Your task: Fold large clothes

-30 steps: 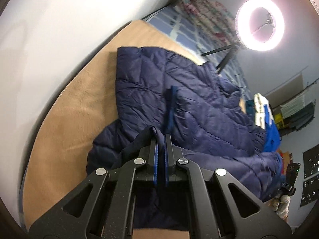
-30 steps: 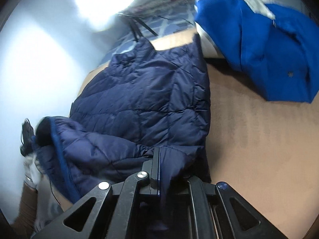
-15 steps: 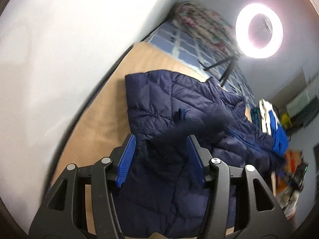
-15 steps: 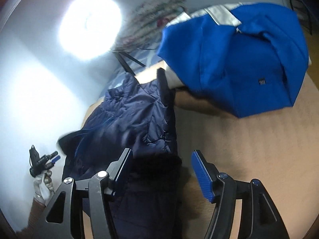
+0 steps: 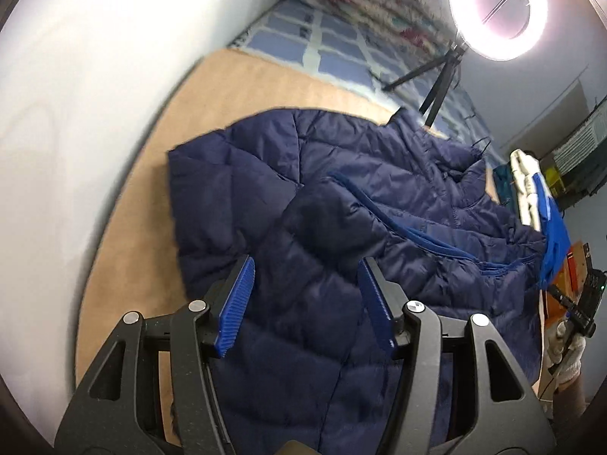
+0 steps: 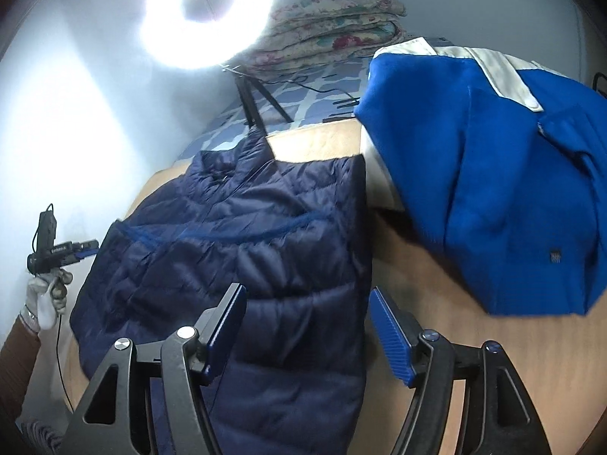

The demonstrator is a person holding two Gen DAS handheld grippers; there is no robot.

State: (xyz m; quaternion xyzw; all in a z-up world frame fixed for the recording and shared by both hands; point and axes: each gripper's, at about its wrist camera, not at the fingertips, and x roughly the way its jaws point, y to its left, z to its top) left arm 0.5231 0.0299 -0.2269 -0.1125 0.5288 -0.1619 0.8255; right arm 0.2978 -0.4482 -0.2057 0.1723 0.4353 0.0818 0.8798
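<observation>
Navy quilted jacket [image 5: 341, 227] lies folded on the tan bed [image 5: 242, 87], a blue jacket [image 6: 493, 189] just beside it on the right. Left gripper [image 5: 307, 299] and right gripper [image 6: 307, 326] hover over its near edge, jaws apart and opening, pressing on nothing.

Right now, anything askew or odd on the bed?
Mostly tidy. The navy puffer jacket lies folded on the tan blanket, though its folded-over flap sits puffed up, not flat. The blue jacket beside it is a loose, unfolded heap. No damage visible.
</observation>
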